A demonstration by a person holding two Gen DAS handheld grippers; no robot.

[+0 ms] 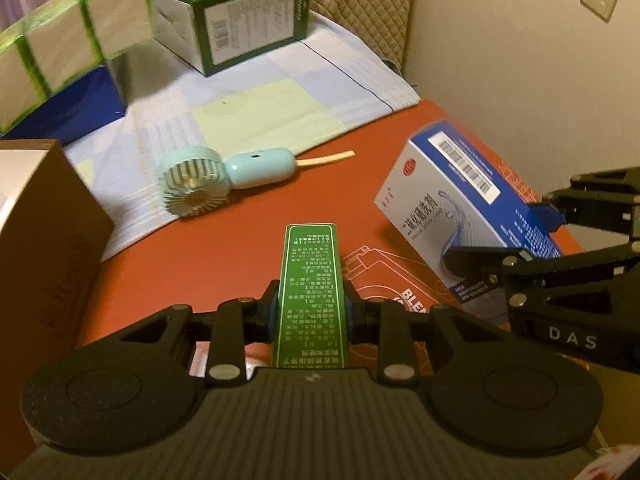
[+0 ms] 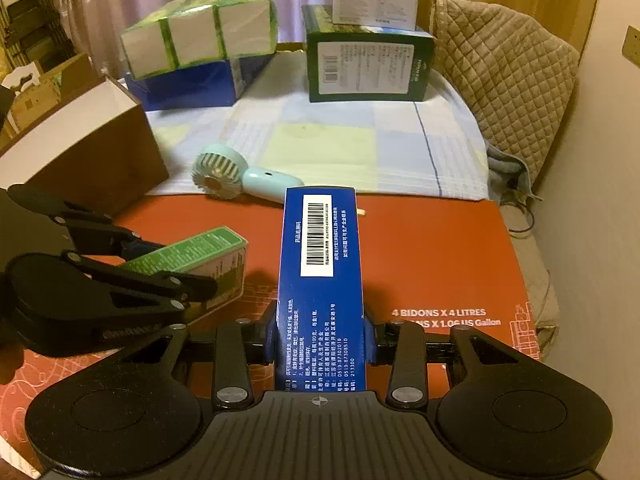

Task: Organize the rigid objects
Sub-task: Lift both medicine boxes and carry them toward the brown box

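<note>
Green box (image 1: 310,292) sits pinched in the left gripper (image 1: 310,312) jaws; the right gripper (image 2: 320,338) jaws pinch a blue box (image 2: 320,280). Both hang above the red board (image 2: 440,248) on the bed. Probably best to carry each level, keep the two well apart, and set them squarely beside the stacked cartons. A fan (image 1: 208,180) lies ahead in the way; a brown box (image 2: 100,140) crowds the left.

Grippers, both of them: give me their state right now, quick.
Left gripper: shut on the green box, held off the red surface.
Right gripper: shut on the blue box, also held up.
</note>
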